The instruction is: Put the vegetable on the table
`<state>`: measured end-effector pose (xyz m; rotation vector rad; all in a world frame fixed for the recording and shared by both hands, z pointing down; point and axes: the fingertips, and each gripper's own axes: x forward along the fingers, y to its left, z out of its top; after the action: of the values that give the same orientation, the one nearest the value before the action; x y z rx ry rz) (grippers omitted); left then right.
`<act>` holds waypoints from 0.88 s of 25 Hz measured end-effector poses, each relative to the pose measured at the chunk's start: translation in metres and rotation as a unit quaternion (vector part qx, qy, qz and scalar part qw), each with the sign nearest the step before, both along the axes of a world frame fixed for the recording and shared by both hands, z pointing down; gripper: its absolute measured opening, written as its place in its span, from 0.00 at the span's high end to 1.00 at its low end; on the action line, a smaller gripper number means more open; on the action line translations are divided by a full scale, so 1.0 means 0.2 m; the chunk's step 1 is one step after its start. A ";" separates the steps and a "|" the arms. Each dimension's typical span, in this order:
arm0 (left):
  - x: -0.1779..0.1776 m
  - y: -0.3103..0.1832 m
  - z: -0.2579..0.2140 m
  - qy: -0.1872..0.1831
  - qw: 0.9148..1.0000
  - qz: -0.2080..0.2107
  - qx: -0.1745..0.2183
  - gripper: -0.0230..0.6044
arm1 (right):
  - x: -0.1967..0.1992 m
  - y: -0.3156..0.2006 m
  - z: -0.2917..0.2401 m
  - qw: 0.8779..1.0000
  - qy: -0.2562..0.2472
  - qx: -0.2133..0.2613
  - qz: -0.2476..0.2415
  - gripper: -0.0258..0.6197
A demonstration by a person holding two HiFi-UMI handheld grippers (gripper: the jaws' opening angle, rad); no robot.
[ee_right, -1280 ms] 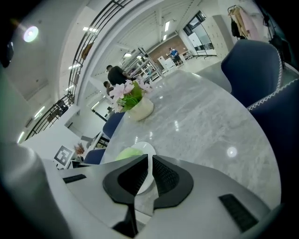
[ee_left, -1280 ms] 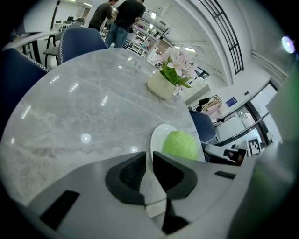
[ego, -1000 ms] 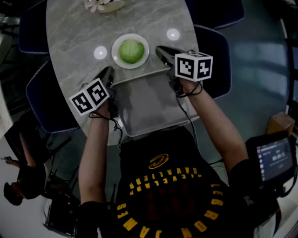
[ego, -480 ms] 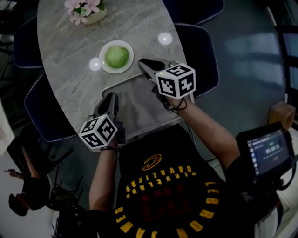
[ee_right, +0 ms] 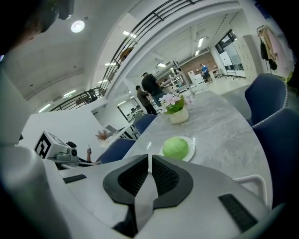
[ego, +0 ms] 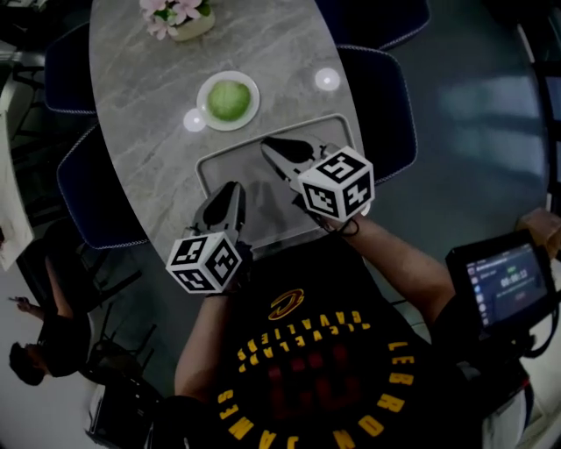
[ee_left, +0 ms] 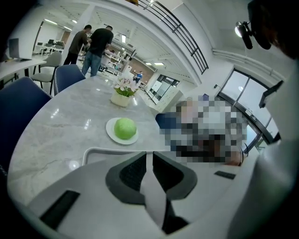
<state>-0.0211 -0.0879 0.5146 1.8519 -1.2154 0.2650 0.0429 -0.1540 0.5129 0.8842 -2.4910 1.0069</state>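
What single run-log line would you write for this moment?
left gripper: shut, empty, over tray | right gripper: shut, empty, over tray | cabbage: on plate on table

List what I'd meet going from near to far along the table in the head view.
left gripper → right gripper → plate holding the green vegetable → flower pot. The tray is left out because both grippers overlap it.
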 end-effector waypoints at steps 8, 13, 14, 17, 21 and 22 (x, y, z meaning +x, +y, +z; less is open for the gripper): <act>0.03 0.04 -0.17 -0.006 0.998 0.043 0.053 0.96 | -0.11 0.21 -0.12 0.998 -0.040 0.005 -0.041 0.95; 0.06 0.02 -0.31 0.000 0.993 0.070 0.095 0.96 | -0.18 0.27 -0.26 0.995 -0.059 0.042 -0.067 0.95; 0.07 0.02 -0.34 0.002 0.992 0.075 0.102 0.96 | -0.19 0.27 -0.29 0.994 -0.063 0.052 -0.070 0.95; 0.10 -0.01 -0.40 0.010 0.989 0.084 0.118 0.96 | -0.18 0.25 -0.34 0.993 -0.077 0.069 -0.062 0.95; 0.12 -0.08 -0.48 0.018 0.987 0.093 0.133 0.96 | -0.14 0.16 -0.40 0.992 -0.083 0.088 -0.034 0.95; 0.12 -0.08 -0.51 0.019 0.985 0.098 0.143 0.96 | -0.14 0.16 -0.42 0.992 -0.082 0.095 -0.027 0.95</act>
<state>0.0033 -0.1040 0.4126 2.2218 -1.0894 0.1688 0.0143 -0.1227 0.4282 0.8124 -2.7716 0.8668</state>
